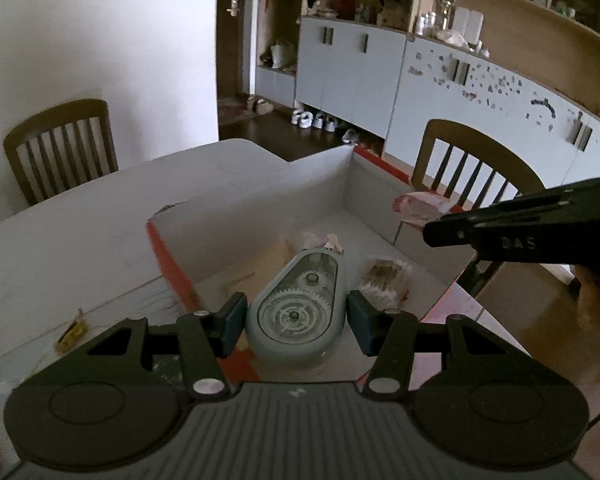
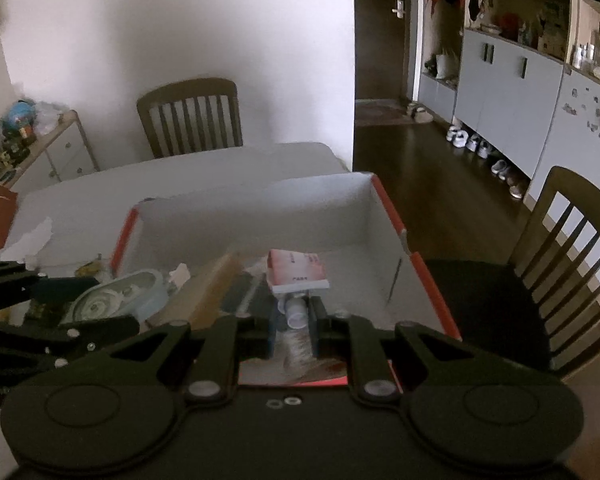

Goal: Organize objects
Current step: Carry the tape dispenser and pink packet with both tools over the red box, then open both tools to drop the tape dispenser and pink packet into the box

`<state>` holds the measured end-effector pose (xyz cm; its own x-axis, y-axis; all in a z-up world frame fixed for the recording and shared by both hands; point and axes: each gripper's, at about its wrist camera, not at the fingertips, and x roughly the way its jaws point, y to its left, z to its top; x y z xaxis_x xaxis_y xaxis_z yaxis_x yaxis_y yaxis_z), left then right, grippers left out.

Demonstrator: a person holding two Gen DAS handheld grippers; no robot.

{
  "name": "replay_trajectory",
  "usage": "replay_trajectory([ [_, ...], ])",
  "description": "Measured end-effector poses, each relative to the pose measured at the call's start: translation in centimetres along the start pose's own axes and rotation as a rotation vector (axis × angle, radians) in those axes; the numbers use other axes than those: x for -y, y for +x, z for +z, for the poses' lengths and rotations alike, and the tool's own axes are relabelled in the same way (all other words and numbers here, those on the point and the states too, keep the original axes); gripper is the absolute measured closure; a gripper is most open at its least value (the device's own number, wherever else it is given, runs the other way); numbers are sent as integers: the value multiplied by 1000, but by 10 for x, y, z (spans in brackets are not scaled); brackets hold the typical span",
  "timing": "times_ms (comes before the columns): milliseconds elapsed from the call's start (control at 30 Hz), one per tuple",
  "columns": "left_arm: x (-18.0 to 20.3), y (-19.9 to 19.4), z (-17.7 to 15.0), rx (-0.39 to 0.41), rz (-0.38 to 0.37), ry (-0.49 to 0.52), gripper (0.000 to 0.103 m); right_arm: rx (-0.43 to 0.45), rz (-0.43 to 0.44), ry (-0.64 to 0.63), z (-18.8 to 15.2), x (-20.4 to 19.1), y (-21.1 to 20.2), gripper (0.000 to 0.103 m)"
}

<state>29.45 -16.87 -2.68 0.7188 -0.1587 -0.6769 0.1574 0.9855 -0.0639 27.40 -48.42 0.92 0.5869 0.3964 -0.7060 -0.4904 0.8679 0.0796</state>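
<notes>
- Left gripper (image 1: 296,322), left wrist view: clamped across the width of a pale blue-grey oval plastic case with a clear lid showing white gears (image 1: 296,308), blue pads (image 1: 231,322) tight against either flank.
- Long axis of that case running straight ahead along the fingers, far end hanging over the floor of the open white cardboard box with orange-red edges (image 1: 172,264), near end about over the box's near rim.
- Already inside the box, past the case's tip: a clear packet of brownish bits (image 1: 386,278) on the right; small pale items near the tip too blurred to name.
- At right, black right gripper (image 1: 428,232) carrying a pink-and-white packet (image 1: 418,205) above the box's right wall.
- Right wrist view: right gripper (image 2: 294,326) closed on a small clear bottle with a white cap (image 2: 295,316), the pink-and-white packet riding on top of it, both above the box's middle.
- Low left, left gripper with the oval case at the box's left side; tan flat board (image 2: 212,288) lying between the two loads.
- Hard to read: whether packet and bottle are one item; box floor under both loads hidden; table beside the box's left wall cluttered and blurred.
</notes>
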Motion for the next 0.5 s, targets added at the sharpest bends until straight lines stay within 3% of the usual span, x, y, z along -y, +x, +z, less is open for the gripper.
replay_trajectory([
  [500,29,67,26,-107,-17,92,50,-126,6,-62,11,28,64,88],
])
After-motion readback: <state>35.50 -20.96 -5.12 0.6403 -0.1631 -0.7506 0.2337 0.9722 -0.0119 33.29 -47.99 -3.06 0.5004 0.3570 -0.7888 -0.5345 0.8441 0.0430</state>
